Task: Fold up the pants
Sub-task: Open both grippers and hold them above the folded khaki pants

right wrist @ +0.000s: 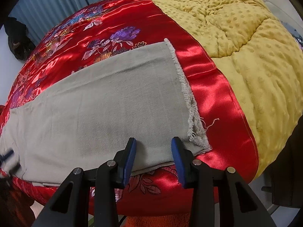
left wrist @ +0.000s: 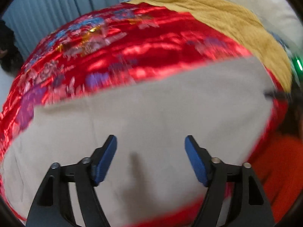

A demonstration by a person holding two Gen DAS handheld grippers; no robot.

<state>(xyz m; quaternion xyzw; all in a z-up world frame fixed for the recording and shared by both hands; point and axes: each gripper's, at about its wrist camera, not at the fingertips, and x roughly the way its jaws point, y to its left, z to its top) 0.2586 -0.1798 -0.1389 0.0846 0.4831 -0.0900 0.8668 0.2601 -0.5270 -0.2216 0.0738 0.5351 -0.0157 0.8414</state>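
Note:
Beige-grey pants lie flat and lengthwise on a red satin bedcover, frayed leg hems to the right. In the left wrist view the pants fill the middle, blurred. My left gripper is open and empty, hovering over the pants. My right gripper is open and empty, just above the near edge of the legs, close to the frayed hem corner. The left gripper shows blurred at the far left of the right wrist view.
A yellow dotted blanket covers the bed to the right of the red cover. Blue-grey curtains hang behind the bed. A dark bag sits at the left. An orange cloth lies by the near edge.

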